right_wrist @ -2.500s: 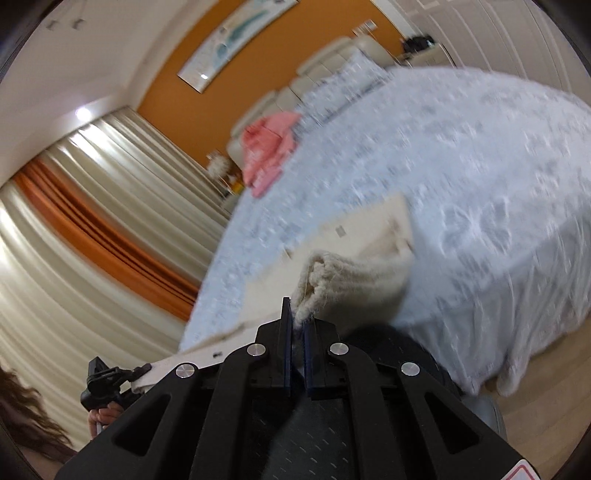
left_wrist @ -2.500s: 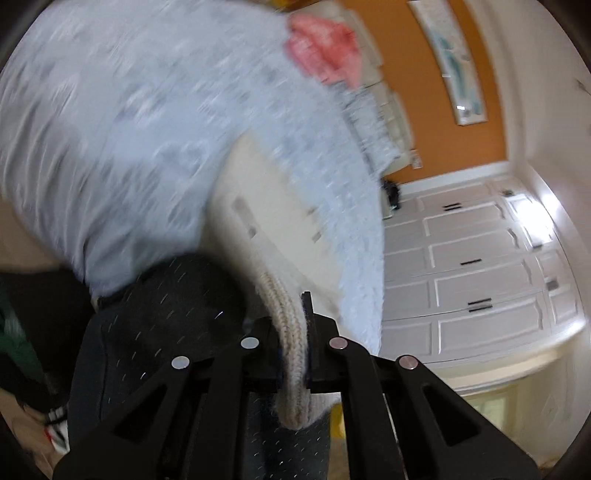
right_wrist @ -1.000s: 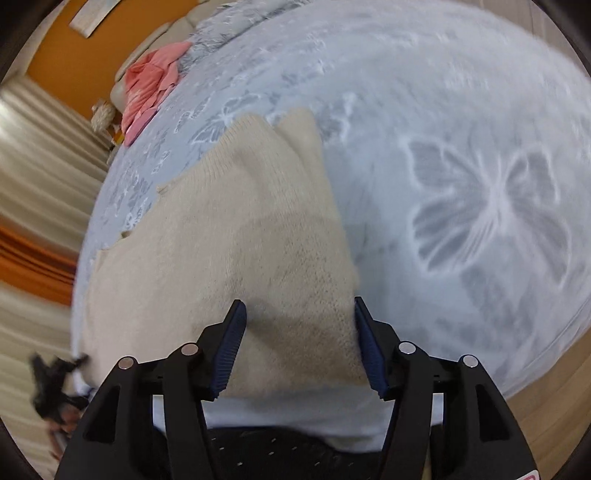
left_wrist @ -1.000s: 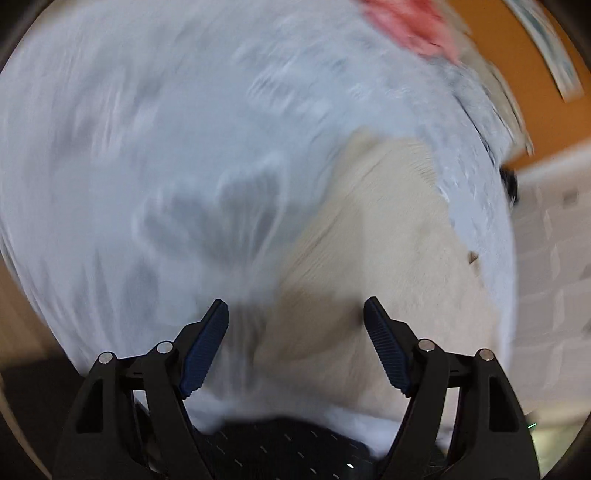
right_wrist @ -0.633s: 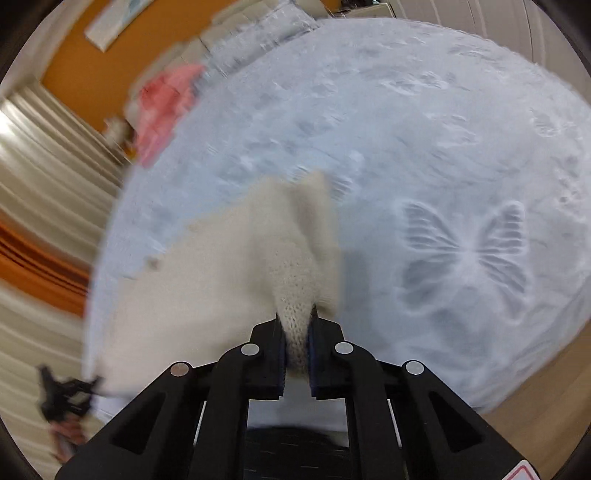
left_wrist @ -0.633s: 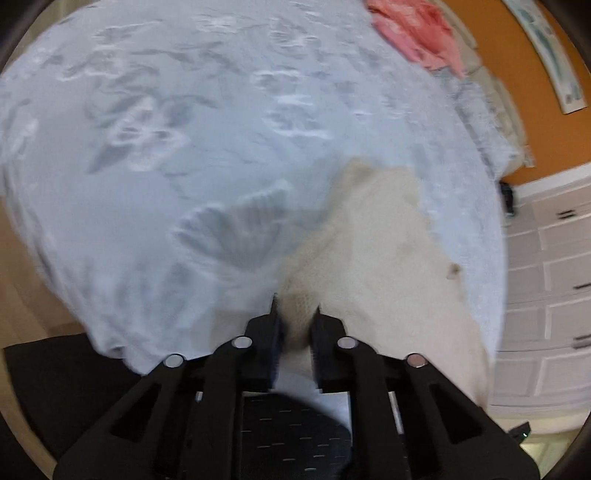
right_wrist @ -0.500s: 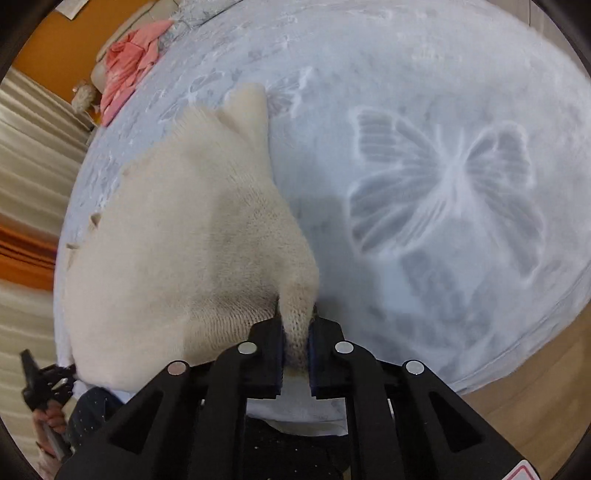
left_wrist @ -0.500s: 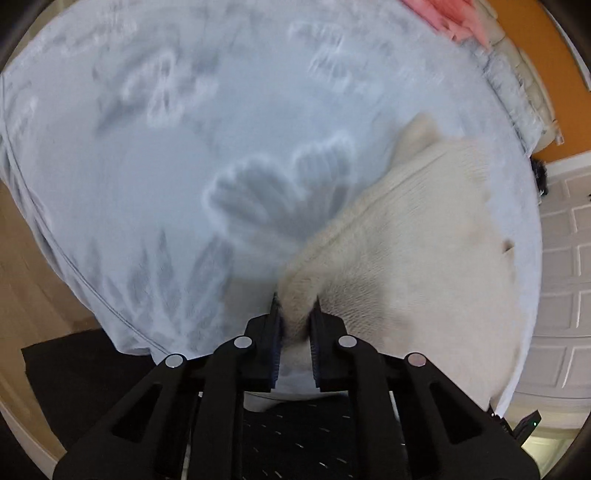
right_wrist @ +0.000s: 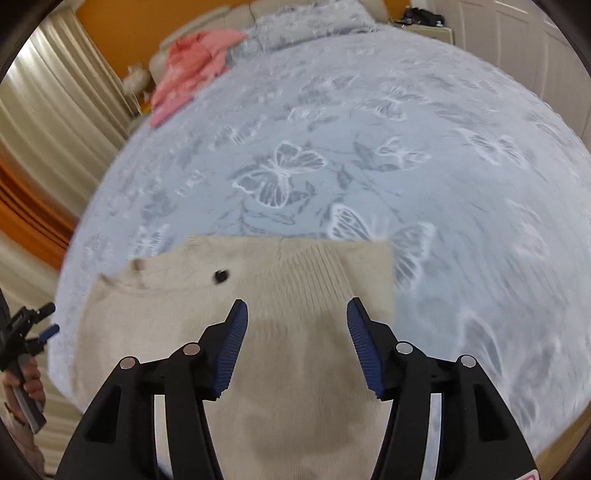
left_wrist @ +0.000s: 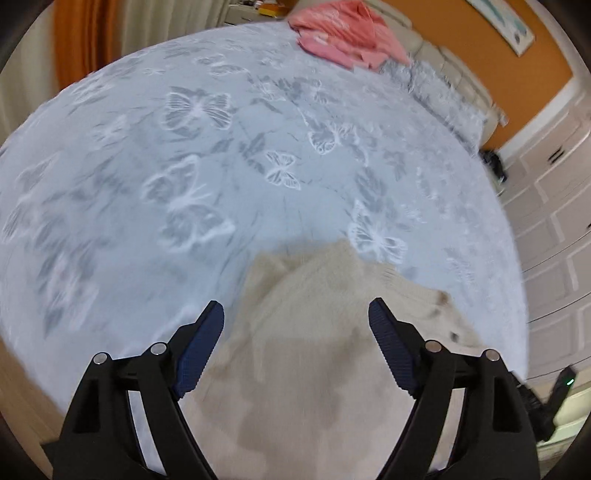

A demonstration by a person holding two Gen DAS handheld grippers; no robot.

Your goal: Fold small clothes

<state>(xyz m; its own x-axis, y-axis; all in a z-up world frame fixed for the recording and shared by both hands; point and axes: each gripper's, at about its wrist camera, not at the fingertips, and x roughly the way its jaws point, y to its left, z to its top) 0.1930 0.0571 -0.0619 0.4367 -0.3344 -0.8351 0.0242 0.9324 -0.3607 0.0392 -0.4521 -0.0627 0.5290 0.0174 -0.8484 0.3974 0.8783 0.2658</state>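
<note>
A cream knitted sweater point(right_wrist: 288, 295) is laid flat on the near part of a bed point(right_wrist: 461, 177) that is covered with a pale blue bedspread printed with white butterflies. In the right wrist view the sweater's far edge is seen running straight across the bedspread, with a ribbed band near its middle and a small dark spot point(right_wrist: 221, 275) on the knit to the left of that band. In the left wrist view the same sweater point(left_wrist: 314, 314) is seen below the gripper, its far edge rising to a soft point on the bedspread point(left_wrist: 184, 166).

The left gripper point(left_wrist: 295, 321) is held above the sweater with its jaws spread wide and opening; only air lies between the blue ribbed pads point(left_wrist: 199, 350), and the knit is not touched by them. The right gripper point(right_wrist: 295, 321) is likewise held over the sweater, its jaws parted and opening, with nothing pinched between its pads point(right_wrist: 231, 350); shadows of both grippers are cast on the fabric beneath.

A pink garment point(right_wrist: 192, 66) is heaped at the far end of the bed, beside the grey patterned pillows point(right_wrist: 306, 22). At the left edge of the right wrist view, the other gripper's frame is glimpsed in a hand point(right_wrist: 26, 384)
</note>
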